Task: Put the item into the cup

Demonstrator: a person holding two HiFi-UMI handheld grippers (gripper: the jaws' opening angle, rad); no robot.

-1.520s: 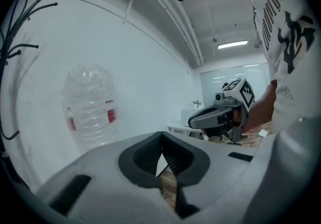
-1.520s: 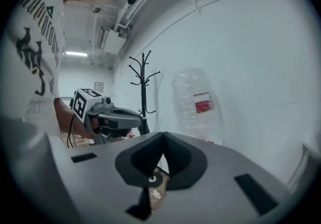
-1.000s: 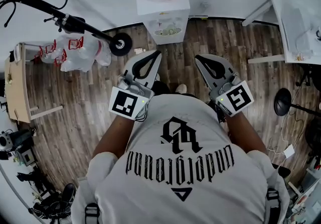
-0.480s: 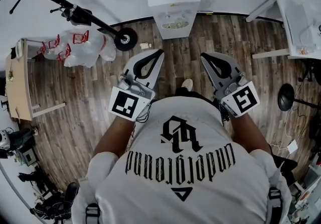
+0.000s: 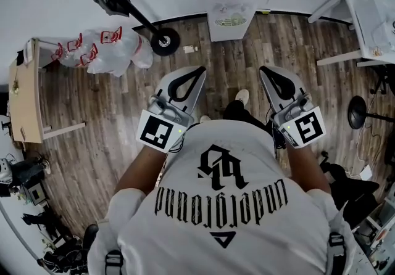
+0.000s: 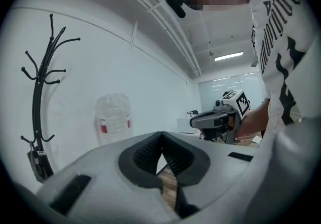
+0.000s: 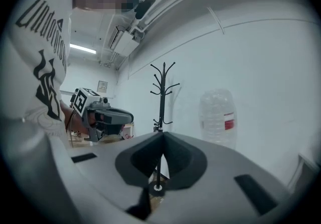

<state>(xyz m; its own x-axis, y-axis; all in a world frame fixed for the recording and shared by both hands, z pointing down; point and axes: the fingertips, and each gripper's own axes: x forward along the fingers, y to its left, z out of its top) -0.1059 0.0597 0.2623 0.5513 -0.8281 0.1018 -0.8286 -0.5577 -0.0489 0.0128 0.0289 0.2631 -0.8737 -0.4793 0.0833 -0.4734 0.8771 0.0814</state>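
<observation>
Both grippers are held out over the wooden floor (image 5: 111,119), in front of the person. The left gripper (image 6: 161,136) is seen with its jaws pressed together and nothing between them; the right gripper (image 7: 163,136) is likewise closed and empty. Neither a cup nor an item is shown in any view; only a water bottle (image 6: 114,117) and a coat stand (image 7: 161,97) are faced. The cup and item must probably be located first, and the picking gripper's jaws should be opened before the item is approached.

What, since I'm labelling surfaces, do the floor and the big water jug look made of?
Floor: wood or wood-look laminate, matte; plank seams and grain show. Water jug: probably clear plastic; see-through ribbed wall with a red label.
</observation>
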